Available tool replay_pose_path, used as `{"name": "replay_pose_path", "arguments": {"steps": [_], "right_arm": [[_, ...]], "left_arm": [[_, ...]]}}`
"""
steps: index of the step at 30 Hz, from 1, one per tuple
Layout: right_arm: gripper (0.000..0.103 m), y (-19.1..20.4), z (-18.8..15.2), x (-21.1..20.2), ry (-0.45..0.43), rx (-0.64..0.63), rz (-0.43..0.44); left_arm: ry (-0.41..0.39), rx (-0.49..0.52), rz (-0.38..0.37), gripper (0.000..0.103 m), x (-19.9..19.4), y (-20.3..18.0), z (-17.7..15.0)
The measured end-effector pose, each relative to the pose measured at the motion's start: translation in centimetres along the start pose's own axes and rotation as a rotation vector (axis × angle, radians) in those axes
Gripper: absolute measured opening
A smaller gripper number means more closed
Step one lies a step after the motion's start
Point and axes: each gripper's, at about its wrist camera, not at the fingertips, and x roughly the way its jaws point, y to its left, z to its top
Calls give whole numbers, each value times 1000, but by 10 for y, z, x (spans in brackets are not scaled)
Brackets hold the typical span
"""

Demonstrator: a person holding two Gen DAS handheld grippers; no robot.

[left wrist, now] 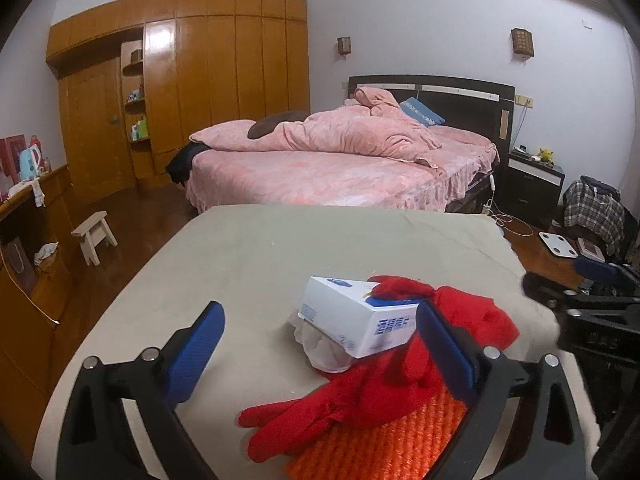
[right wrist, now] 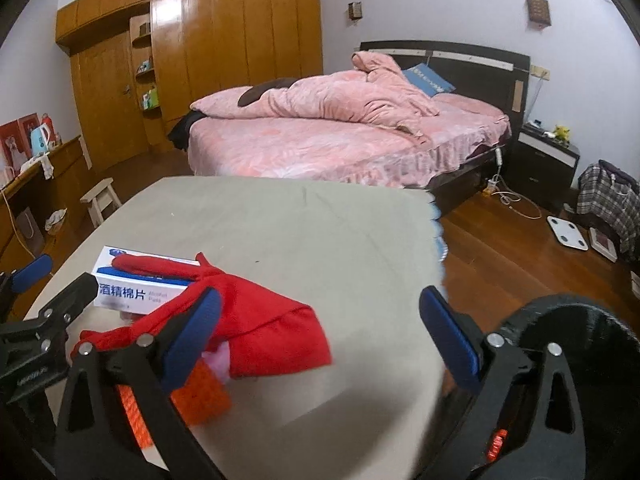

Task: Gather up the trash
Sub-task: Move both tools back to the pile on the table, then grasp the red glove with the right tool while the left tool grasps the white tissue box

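Observation:
A white and blue box of alcohol pads (left wrist: 352, 320) lies on the cloth-covered table (left wrist: 256, 256), on top of crumpled white tissue (left wrist: 324, 348). Red gloves (left wrist: 360, 392) are draped over the box and over an orange mesh piece (left wrist: 384, 444). My left gripper (left wrist: 320, 352) is open and empty, its jaws either side of the box and gloves. My right gripper (right wrist: 320, 336) is open and empty over the table's right part, to the right of the red gloves (right wrist: 256, 320), the box (right wrist: 136, 284) and the orange mesh (right wrist: 200, 392).
A black round bin (right wrist: 576, 344) sits at the table's right edge. Beyond the table are a bed with pink bedding (left wrist: 340, 160), a wooden wardrobe (left wrist: 200, 80), a white stool (left wrist: 94, 236), a nightstand (left wrist: 532, 180) and a bathroom scale (left wrist: 558, 245) on the wooden floor.

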Motion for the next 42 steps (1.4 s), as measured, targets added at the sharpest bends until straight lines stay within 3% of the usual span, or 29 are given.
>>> {"name": "replay_pose_path", "arguments": {"steps": [5,10,15,18,20,22,33,41,42], "right_arm": [[83,14,1,29,47,-32,19],[81,20,-2,53,105,-52,32],[67,27,-8,75,201,-71,54],[47,31,-11,81,236,-81,92],[25,33,-12,83,248,-76,123],[14,33,-12,82,252,-65,160],[10,9,6,38,118,-3,143],[12,-8,10,29,103,27,105],[12,-10,9,28,103,26,100]], "left_arm": [[4,-1,-4,94,4,5,-1],[17,-8,-8,94,10,10,-4],[29,-20,-16,94,16,12,-7],[32,-17,-20,94,19,11,-8],[38,-20,-26,94,21,10,-9],[42,-21,-31,94,23,9,-9],[55,3,-58,94,29,-1,-7],[122,7,-105,94,44,-5,-14],[128,5,-112,90,45,-6,-14]]}}
